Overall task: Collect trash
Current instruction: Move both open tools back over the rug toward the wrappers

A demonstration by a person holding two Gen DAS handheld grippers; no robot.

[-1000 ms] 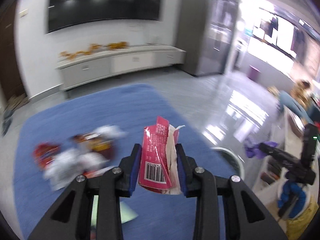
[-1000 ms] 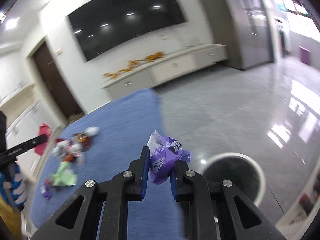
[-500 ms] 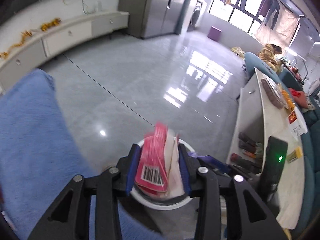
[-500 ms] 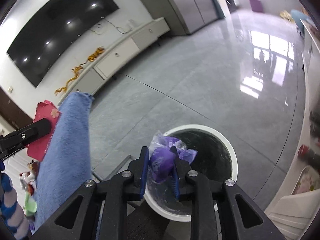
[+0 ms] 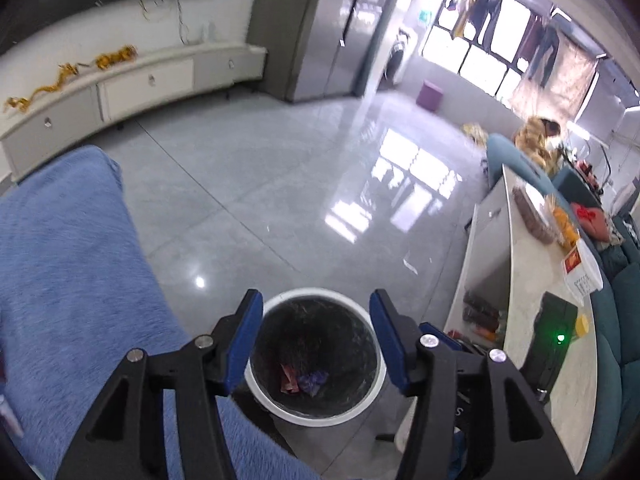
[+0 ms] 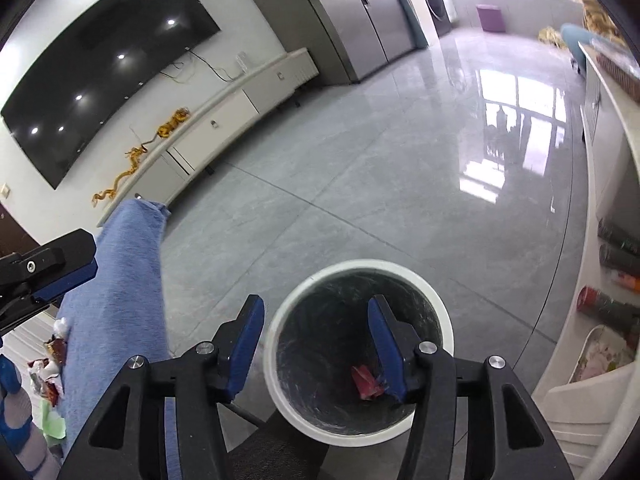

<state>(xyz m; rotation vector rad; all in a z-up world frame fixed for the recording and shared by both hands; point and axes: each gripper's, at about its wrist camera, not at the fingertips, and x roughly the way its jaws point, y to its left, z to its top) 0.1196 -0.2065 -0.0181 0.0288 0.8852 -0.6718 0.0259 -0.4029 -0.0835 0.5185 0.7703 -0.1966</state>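
A white-rimmed bin with a black liner (image 5: pixel 280 300) stands on the floor beside the blue table. My left gripper (image 5: pixel 316 336) is open and empty above it. A red wrapper (image 5: pixel 289 378) and a purple wrapper (image 5: pixel 314 380) lie at the bin's bottom. My right gripper (image 6: pixel 316 340) is also open and empty over the same bin (image 6: pixel 360 268), with the red wrapper (image 6: pixel 364 382) visible inside. The left gripper's finger (image 6: pixel 52 268) shows at the left edge of the right wrist view.
The blue cloth-covered table (image 5: pixel 60 264) lies to the left, with several wrappers (image 6: pixel 50 360) on it. A white counter with shelves (image 5: pixel 532 280) stands to the right. Grey tiled floor (image 5: pixel 280 184) stretches ahead to a low TV cabinet (image 5: pixel 120 84).
Both grippers opened over the bin. The red-and-white wrapper left my left gripper and the purple wrapper left my right one; both now lie in the bin.
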